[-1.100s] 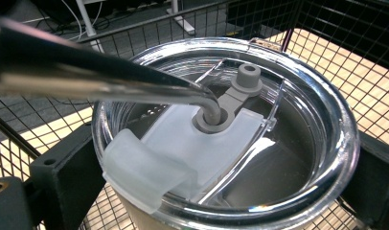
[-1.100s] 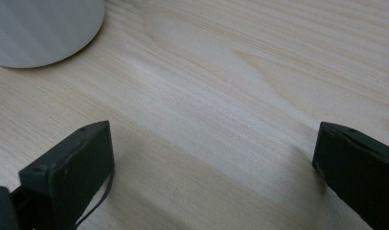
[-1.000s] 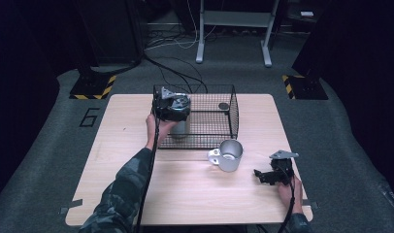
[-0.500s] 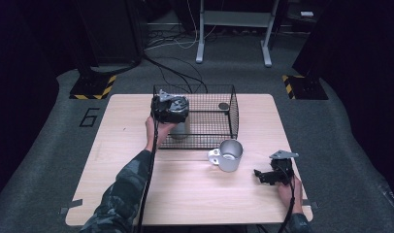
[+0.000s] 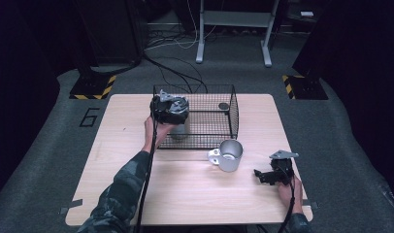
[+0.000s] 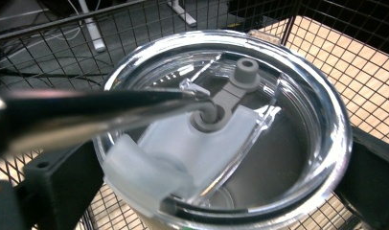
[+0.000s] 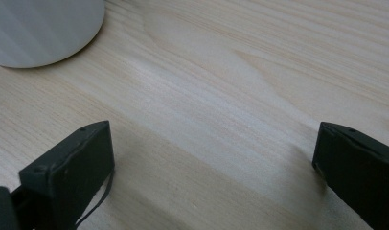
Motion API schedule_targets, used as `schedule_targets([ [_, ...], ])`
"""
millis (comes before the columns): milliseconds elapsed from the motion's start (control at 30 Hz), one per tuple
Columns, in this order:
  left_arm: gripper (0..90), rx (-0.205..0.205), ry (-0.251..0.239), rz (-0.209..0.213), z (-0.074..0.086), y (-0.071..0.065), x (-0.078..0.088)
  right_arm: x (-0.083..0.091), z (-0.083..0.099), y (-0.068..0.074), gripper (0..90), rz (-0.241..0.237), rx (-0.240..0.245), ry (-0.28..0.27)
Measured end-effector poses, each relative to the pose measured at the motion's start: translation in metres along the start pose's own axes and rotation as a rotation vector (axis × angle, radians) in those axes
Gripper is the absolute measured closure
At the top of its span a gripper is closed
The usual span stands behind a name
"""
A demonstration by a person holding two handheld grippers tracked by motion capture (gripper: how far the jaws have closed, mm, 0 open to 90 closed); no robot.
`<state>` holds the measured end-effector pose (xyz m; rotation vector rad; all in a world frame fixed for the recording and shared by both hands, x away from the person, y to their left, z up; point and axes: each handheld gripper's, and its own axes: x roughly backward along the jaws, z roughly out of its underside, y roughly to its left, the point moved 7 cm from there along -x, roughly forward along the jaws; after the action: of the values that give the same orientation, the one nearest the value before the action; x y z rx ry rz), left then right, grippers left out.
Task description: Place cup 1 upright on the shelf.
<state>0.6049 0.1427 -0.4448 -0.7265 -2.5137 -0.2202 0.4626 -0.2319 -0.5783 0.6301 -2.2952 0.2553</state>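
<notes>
The right gripper (image 5: pixel 273 175) rests low on the bench (image 5: pixel 195 194) near the front edge, jaws spread with bare wood between them, a metal mug (image 5: pixel 229 155) just beyond. Farther back, the left gripper (image 5: pixel 169 108) holds a lidded tumbler (image 6: pixel 221 129) inside the wire basket (image 5: pixel 219 119), jaws pinching it just below the clear lid. To set it down well, I would lower it straight, keep it upright, and spread the jaws only once the base sits flat.
</notes>
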Motion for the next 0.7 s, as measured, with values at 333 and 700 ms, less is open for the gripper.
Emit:
schedule_targets([
  [333,0.0,-0.015,-0.027,-0.004,-0.006,-0.002,0.010,0.000,0.000,0.000,0.1,0.001,0.000,-0.002],
  [700,0.0,-0.049,-0.041,-0.019,-0.014,-0.002,0.027,0.000,0.000,0.000,0.1,-0.001,-0.001,-0.003],
])
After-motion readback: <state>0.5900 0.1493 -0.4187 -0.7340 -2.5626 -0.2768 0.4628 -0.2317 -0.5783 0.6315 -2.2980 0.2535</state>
